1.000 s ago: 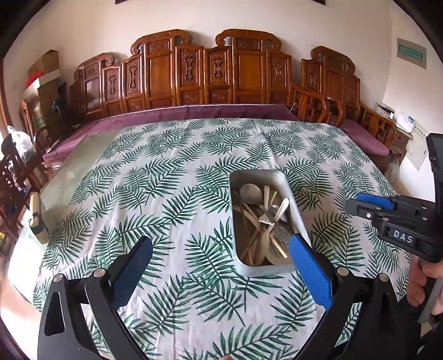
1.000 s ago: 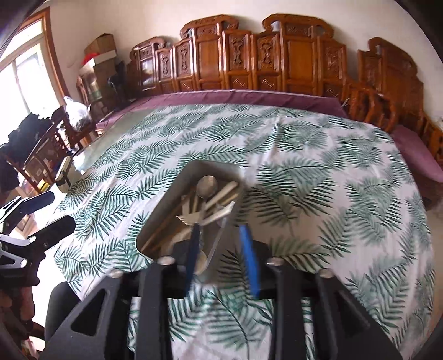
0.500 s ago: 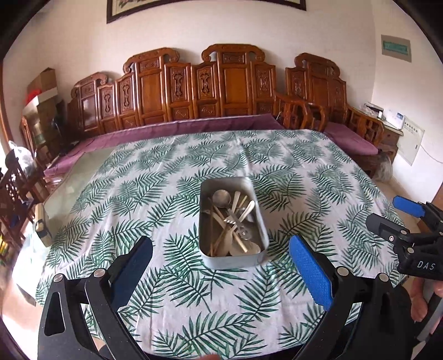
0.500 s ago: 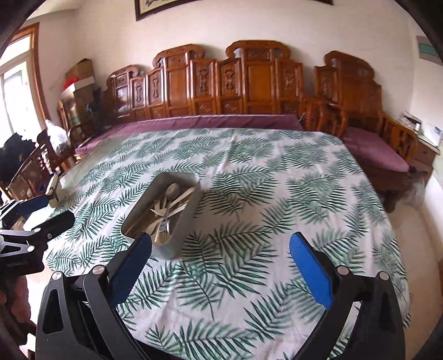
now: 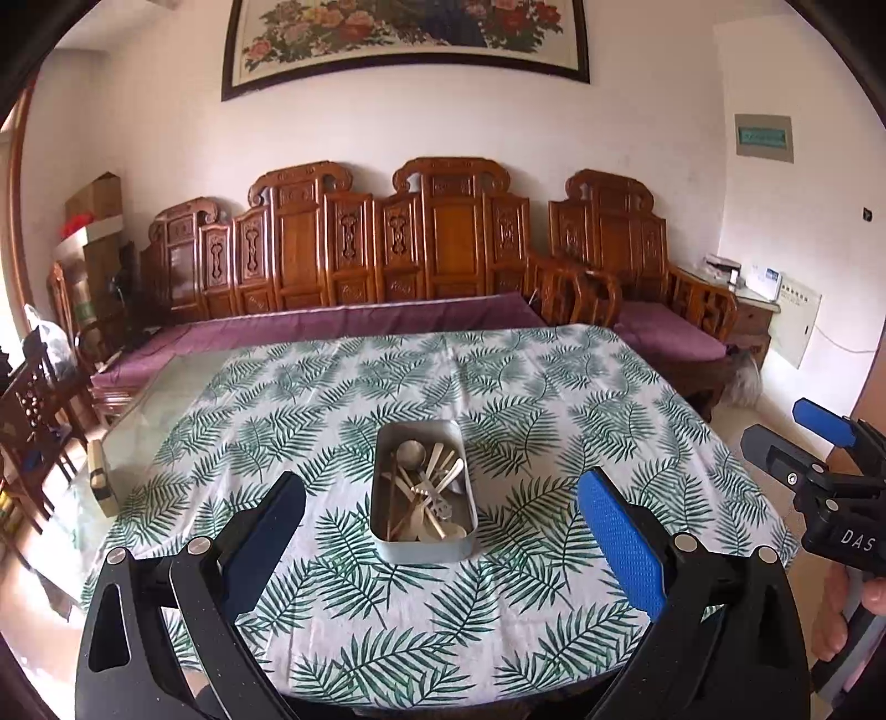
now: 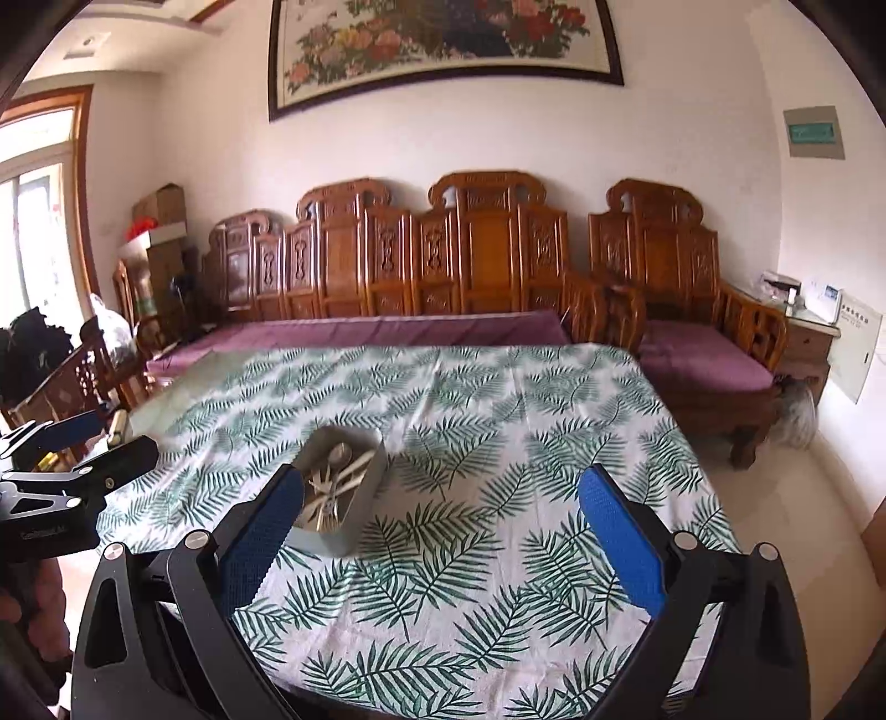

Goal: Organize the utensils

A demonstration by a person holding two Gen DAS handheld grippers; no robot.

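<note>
metal rounded-rectangle tin of jumbled cutlery on leaf-print cloth, left gripper and right gripper both splayed, empty

White letters "DAS" on the black body of the right gripper; wall signs unreadable

In the tin the utensils overlap in a heap, so their number and kinds cannot be told. From the right wrist, a jaw covers the tin's near left corner. The worktop's near edge is hidden behind the jaws in both views. The painting is cut off at the top edge.
</note>
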